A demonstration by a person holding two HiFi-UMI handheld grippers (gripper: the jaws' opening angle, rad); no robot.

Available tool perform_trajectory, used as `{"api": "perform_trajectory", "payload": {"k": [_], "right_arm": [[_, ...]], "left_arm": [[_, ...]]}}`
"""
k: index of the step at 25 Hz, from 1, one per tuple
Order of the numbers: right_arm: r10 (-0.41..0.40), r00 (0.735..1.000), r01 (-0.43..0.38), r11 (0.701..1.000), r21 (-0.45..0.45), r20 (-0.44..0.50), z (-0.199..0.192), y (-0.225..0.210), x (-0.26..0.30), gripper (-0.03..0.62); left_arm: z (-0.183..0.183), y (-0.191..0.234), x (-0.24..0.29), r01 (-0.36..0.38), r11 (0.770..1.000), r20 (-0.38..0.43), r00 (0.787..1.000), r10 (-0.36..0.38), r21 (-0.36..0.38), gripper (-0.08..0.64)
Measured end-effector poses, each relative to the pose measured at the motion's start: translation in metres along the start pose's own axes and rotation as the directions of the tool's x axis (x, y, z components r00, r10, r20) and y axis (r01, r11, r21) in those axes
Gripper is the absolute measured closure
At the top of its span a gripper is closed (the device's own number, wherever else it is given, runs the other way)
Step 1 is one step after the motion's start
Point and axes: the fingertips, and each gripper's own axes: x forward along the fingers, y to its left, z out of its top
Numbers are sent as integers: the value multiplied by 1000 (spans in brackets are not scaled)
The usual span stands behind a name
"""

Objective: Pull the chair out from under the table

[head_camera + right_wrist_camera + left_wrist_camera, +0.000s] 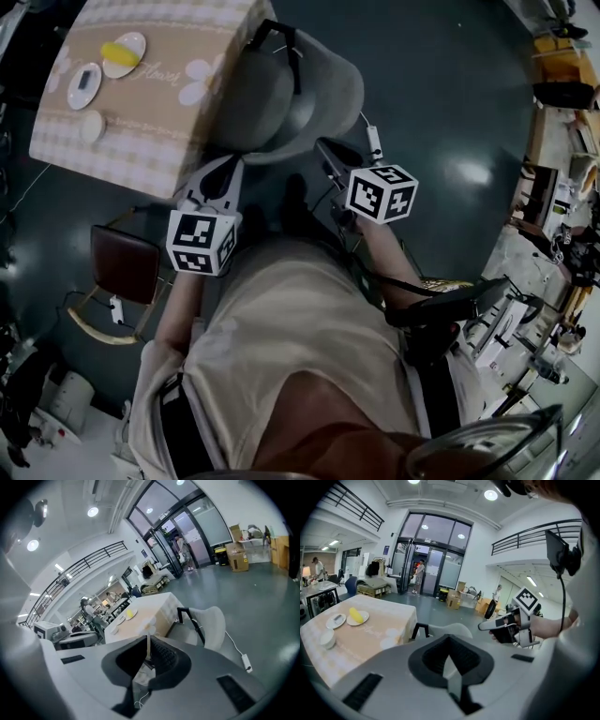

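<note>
Not yet at the chair (309, 94): parked close against the edge of the table (131, 141) near its corner, pale shell turned this way. Holding the left gripper (222, 171) and the right gripper (330, 150) short of it, side by side, each with jaws pressed together and nothing between them. Judged to be the approach. To do it well: spread the jaws before arriving, aim for the rim of the shell or the black bracket (279, 42) on its table side, clamp firmly, then draw straight back, away from the table, keeping the pull low and level rather than tipping the shell. Worth minding the plug strip (373, 141) and its thin white cable on the floor just beside the chair.

Only in the head view: both grippers at once against the chair, plus a brown chair (124, 264) off to the left. Only in the left gripper view: the right gripper seen from the side, jaws plainly together. Clearest in the right gripper view: the cable trailing from the chair down to the strip, absent from the left gripper view; plates (120, 618) on the table, well apart from the chair
</note>
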Motion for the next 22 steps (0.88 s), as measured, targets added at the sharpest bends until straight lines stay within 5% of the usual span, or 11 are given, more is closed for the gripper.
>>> {"api": "perform_trajectory", "payload": {"k": [2, 4, 5, 12, 22], "right_arm": [[-35, 999, 35, 999, 15, 7, 4, -17, 1, 563], [-57, 998, 57, 998, 31, 4, 6, -32, 3, 356], [-73, 997, 73, 997, 35, 4, 7, -40, 4, 334], [-231, 973, 232, 972, 39, -20, 11, -103, 12, 305], [-423, 894, 431, 902, 24, -147, 0, -201, 46, 286]], "left_arm": [[2, -3, 7, 9, 1000, -9, 1000, -9, 10, 554], [6, -6, 14, 18, 1000, -15, 1000, -17, 24, 554], [7, -7, 17, 21, 999, -19, 1000, -21, 31, 554], [0, -16, 36, 48, 998, -70, 996, -46, 30, 554], [5, -20, 40, 33, 999, -75, 997, -30, 43, 554]]}}
